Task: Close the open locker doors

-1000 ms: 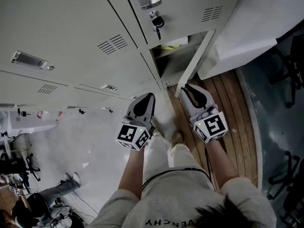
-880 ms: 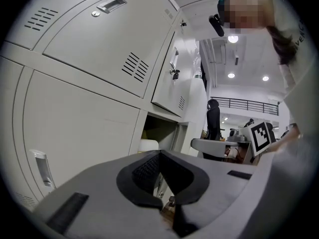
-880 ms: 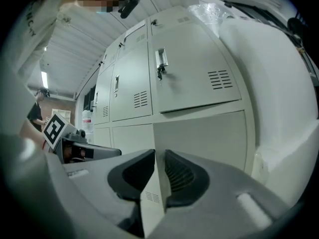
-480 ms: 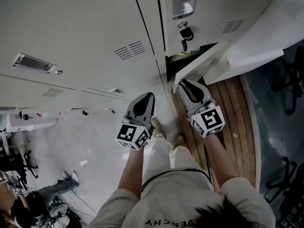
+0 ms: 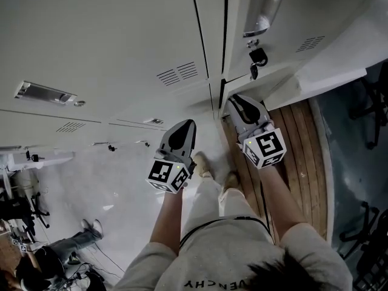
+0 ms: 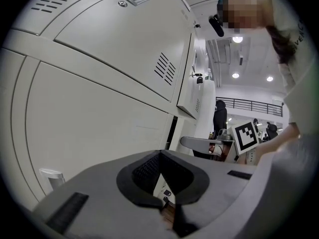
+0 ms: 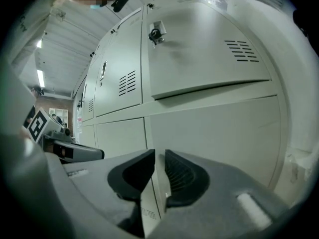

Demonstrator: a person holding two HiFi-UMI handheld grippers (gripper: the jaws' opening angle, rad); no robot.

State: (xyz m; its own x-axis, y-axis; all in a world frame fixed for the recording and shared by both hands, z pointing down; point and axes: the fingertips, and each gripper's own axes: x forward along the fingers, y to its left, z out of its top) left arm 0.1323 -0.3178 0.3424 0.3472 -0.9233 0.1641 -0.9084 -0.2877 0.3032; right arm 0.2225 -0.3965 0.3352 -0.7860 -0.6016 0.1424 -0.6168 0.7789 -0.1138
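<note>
head view, steeply down a bank of grey lockers (image 5: 109, 47) whose tops are cut off by the frame. at the far left, clutter and a person's legs (image 5: 76, 240) sit in dim light and are hard to make out.

the left gripper (image 5: 191, 122) hangs over the pale floor (image 5: 115, 180), near the locker fronts. in the left gripper view its jaws are pressed together at the tips with nothing between them.

to its right, a thin dark slit runs beside the free edge of the low locker door (image 5: 251, 85), which lies almost flush with its neighbours. the locker's inside cannot be seen. much of this door is hidden behind the right gripper (image 5: 231, 99).

in the right gripper view, the door's thin pale edge passes straight between the right jaws. the jaws stand only a little apart, pinching that edge from both sides.

above this door, a key (image 5: 254, 59) hangs in the lock of the next locker up.

further right is a strip of wooden floor (image 5: 297, 144). beyond it, a white block (image 5: 330, 59) is cut off by the frame edge, and i cannot tell what it is.
</note>
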